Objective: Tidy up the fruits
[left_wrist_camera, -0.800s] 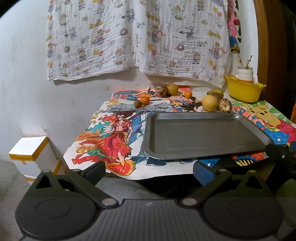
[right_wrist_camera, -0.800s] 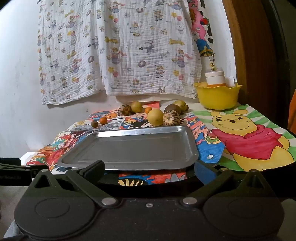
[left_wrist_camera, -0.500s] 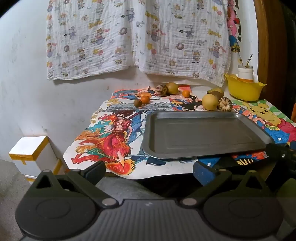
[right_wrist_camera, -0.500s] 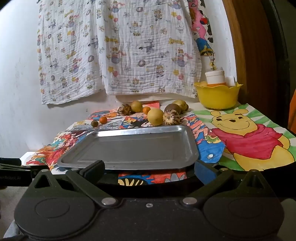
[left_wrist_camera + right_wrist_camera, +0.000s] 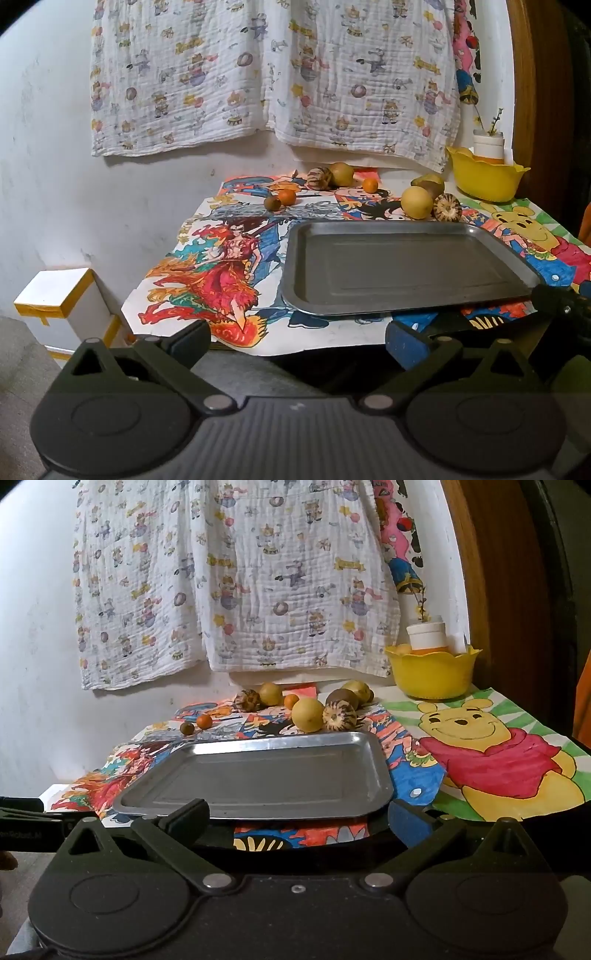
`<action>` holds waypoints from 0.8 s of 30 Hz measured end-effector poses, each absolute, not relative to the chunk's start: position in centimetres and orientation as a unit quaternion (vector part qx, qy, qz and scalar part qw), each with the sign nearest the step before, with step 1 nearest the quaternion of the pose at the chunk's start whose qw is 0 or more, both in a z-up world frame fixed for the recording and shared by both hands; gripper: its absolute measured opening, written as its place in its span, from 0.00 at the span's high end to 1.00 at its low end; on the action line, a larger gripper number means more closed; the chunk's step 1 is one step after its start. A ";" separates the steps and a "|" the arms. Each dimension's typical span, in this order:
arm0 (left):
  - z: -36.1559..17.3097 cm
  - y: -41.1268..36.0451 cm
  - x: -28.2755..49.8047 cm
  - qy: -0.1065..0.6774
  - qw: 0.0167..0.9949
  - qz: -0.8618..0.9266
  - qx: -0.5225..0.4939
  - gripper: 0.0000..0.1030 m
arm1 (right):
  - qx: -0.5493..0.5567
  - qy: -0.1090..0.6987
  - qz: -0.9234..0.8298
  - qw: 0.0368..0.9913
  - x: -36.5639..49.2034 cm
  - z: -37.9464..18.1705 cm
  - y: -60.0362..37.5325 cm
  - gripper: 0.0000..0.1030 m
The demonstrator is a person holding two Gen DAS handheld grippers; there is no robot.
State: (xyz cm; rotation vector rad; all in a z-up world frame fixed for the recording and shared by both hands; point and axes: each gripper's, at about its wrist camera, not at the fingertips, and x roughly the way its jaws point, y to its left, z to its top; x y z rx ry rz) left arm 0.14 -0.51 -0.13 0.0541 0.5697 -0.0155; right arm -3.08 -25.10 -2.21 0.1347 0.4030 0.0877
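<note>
Fruits are seen scattered along the far side of a table, well beyond both grippers and past an empty metal tray (image 5: 402,266). Nearest the lens in each wrist view, the jaws are spread as wide as they go, with nothing between them. The left gripper (image 5: 297,341) is held short of the table's near edge, the tray ahead and slightly right of its jaws. The right gripper (image 5: 297,818) is held at the near rim of the tray (image 5: 258,775), which lies straight ahead between its jaws.

Just behind the tray's far rim, a yellow fruit (image 5: 307,715) is seen touching a striped brown fruit (image 5: 339,716). Left of these, ahead of the left jaw, a small orange fruit (image 5: 204,721) sits beside a small dark one (image 5: 187,728). Farther back, another striped fruit (image 5: 247,700), a yellowish fruit (image 5: 270,694), a small orange one (image 5: 291,701) and two more brownish fruits are grouped near the wall. A yellow bowl (image 5: 432,674) holding a white jar is placed at the far right corner. A printed cloth (image 5: 229,576) is hung on the wall behind.
</note>
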 end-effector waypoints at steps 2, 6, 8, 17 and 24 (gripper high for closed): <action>-0.2 -0.4 0.2 0.283 0.959 -0.008 0.027 0.00 | 0.067 0.201 0.043 0.976 -3.2 -2.2 -25.0 0.00; -0.2 -0.3 0.3 0.283 0.959 -0.009 0.026 0.00 | 0.066 0.201 0.044 0.976 -3.2 -2.2 -25.1 0.00; -0.2 -0.2 0.3 0.284 0.958 -0.009 0.025 0.00 | 0.067 0.201 0.044 0.976 -3.2 -2.2 -25.1 0.00; -0.2 -0.2 0.3 0.285 0.958 -0.012 0.023 0.00 | 0.068 0.202 0.045 0.976 -3.2 -2.1 -25.2 0.00; -0.3 -0.1 0.5 0.288 0.957 -0.016 0.019 0.00 | 0.069 0.201 0.043 0.976 -3.2 -2.1 -25.2 0.00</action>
